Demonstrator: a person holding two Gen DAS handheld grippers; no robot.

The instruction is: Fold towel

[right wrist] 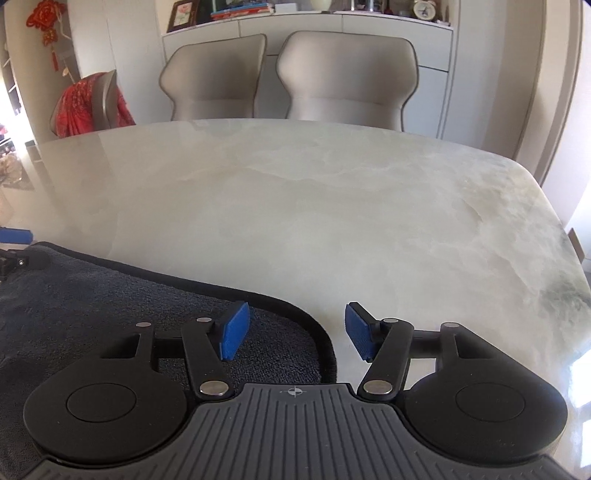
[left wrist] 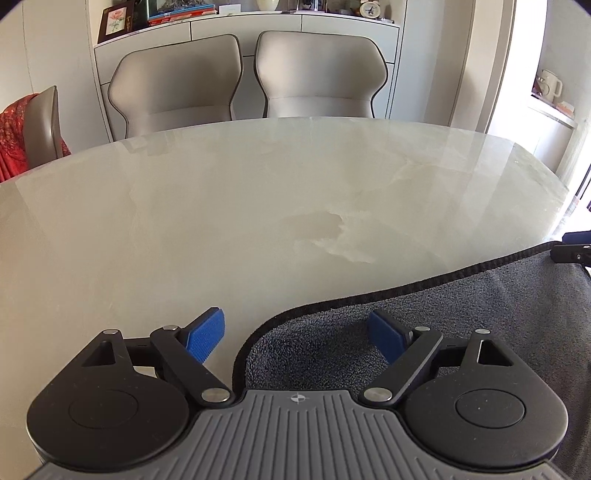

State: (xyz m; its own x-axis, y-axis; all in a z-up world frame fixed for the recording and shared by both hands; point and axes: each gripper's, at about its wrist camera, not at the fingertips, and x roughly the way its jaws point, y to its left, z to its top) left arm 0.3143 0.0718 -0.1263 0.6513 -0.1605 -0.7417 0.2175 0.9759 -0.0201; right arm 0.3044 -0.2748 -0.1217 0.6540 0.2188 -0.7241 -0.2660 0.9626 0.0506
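A dark grey towel [left wrist: 461, 306] with a black hem lies flat on the pale marble table [left wrist: 258, 206]. My left gripper [left wrist: 297, 332] is open over the towel's far left corner, one blue pad [left wrist: 207, 334] over bare table, the other over cloth. The right wrist view shows the same towel [right wrist: 110, 306] at the lower left. Over its far right corner my right gripper [right wrist: 295, 330] is open and straddles the hem. Each gripper shows at the edge of the other's view: the right gripper [left wrist: 576, 247] and the left gripper [right wrist: 14, 247].
Two grey upholstered chairs [left wrist: 243, 81] stand at the table's far side before a white sideboard [left wrist: 258, 26] with books and ornaments. A third chair with red cloth [right wrist: 85, 103] over it stands at the left end. The table's right edge [right wrist: 569, 236] curves near.
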